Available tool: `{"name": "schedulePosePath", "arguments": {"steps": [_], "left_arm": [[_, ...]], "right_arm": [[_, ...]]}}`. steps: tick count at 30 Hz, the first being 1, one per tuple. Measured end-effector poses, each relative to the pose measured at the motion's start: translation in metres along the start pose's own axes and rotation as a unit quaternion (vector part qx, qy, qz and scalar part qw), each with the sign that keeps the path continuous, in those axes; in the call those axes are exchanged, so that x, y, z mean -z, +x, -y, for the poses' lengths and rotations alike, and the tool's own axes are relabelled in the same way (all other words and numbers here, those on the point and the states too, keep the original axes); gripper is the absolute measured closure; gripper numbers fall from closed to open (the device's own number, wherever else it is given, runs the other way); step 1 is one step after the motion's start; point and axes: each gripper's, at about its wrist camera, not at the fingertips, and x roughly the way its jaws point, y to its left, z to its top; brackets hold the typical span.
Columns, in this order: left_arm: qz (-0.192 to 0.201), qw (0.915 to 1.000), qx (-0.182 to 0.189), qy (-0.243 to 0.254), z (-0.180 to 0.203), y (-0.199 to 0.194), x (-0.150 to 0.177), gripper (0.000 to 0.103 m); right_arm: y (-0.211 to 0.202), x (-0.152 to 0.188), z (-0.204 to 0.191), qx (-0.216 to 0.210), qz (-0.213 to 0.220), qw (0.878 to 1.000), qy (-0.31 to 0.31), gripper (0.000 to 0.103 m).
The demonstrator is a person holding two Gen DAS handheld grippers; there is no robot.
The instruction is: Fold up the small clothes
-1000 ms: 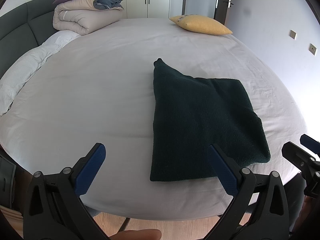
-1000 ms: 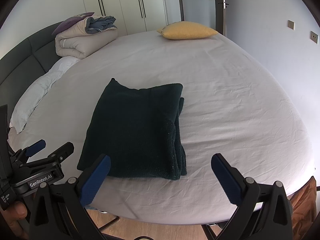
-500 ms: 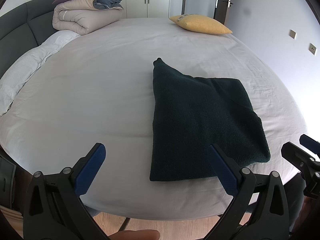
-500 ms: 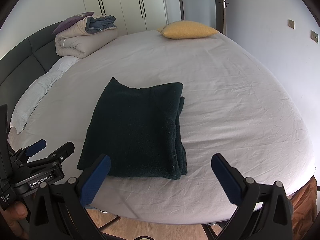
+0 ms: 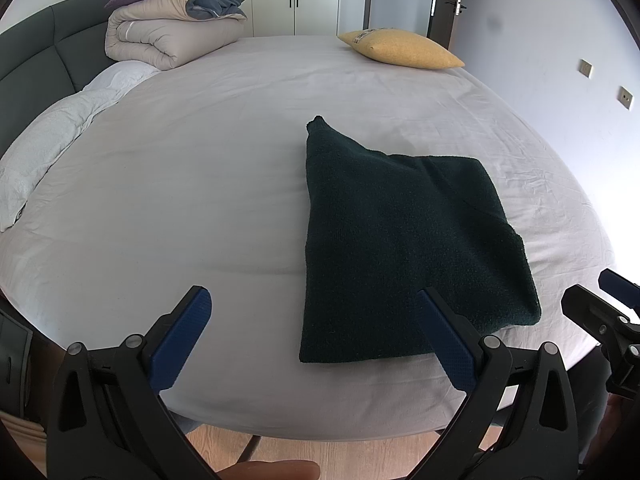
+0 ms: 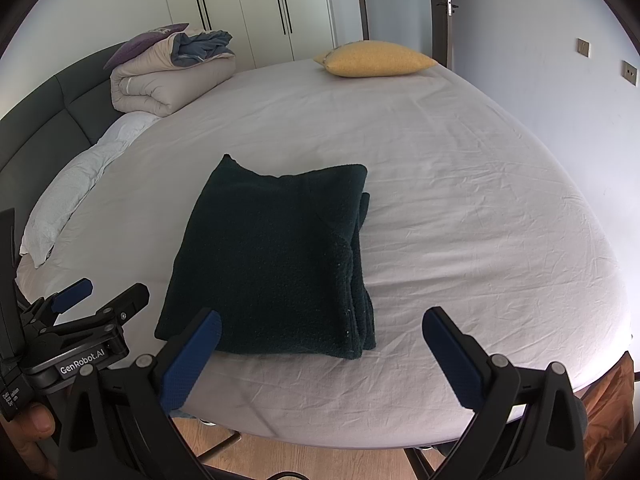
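A dark green knitted garment (image 5: 404,236) (image 6: 276,260) lies folded into a thick rectangle on the white bed sheet (image 5: 192,184) (image 6: 460,208), near the front edge. Stacked layers show along its right side in the right wrist view. My left gripper (image 5: 316,336) hangs open in front of the bed edge, its right finger over the garment's near corner, holding nothing. My right gripper (image 6: 322,354) is open too, just off the garment's near edge, empty. Each gripper also shows in the other's view, the left gripper (image 6: 100,300) at the left and the right gripper (image 5: 600,300) at the right.
A rolled beige duvet (image 5: 172,36) with a purple pillow sits at the far left by the dark headboard (image 5: 36,52). A yellow cushion (image 5: 400,50) lies at the far edge. A white pillow (image 5: 52,140) lines the left. Wooden floor (image 5: 360,460) shows below the bed edge.
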Motion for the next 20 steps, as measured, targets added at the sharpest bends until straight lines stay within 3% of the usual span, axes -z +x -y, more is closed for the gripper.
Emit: {"name": "schedulePosePath", "arguments": {"steps": [20], "left_arm": [[-0.002,1.0000,0.005,-0.002,-0.0004,0.0006,0.0040,0.000]], "right_arm": [[0.0023,0.0013,0.0027,-0.005,-0.008,1.000,-0.001,0.000]]}}
